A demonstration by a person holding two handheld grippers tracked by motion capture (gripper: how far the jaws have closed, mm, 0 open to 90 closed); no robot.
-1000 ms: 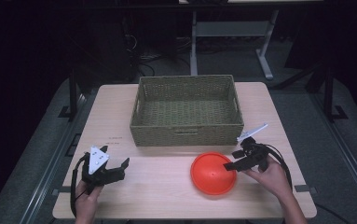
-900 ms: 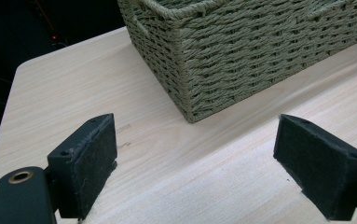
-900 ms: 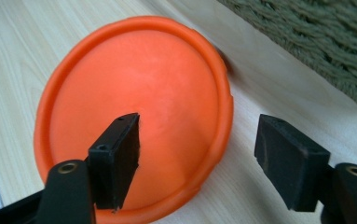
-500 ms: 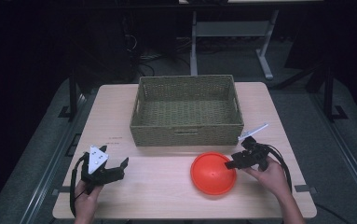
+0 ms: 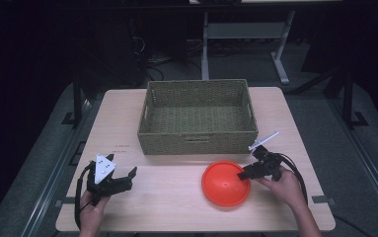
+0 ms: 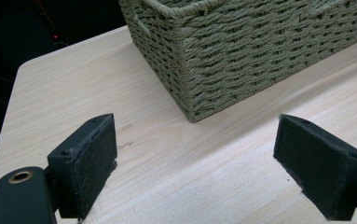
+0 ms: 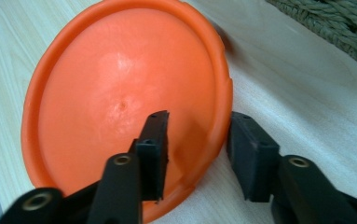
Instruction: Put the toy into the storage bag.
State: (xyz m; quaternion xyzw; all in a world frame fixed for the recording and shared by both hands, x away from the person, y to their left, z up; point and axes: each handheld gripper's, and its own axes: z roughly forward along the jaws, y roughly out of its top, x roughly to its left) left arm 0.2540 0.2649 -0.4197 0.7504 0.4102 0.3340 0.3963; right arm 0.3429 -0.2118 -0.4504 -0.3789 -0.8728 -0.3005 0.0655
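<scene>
Plate: orange plate [image 5: 224, 183] lies on my table [image 5: 176, 202], in front of the woven basket [image 5: 196, 118], toward the right.
Right gripper [image 7: 197, 140]: I see its 2 jaws astride the plate's near rim — 1 inside, 1 outside; they have just been closing, a gap remains.
Left gripper [image 6: 195, 154]: jaws wide apart over bare wood — holding nothing, near the basket's corner.

Left gripper [image 5: 127, 177], nearest the basket's [image 5: 196, 143] front-left corner: black body, grey three-cornered plate on top, black cable looping below. Right gripper [image 5: 243, 174], by the basket's front-right corner: black, cabled, white strip above. Both carry felt-faced black jaw blocks with brass-ringed pivot holes.
</scene>
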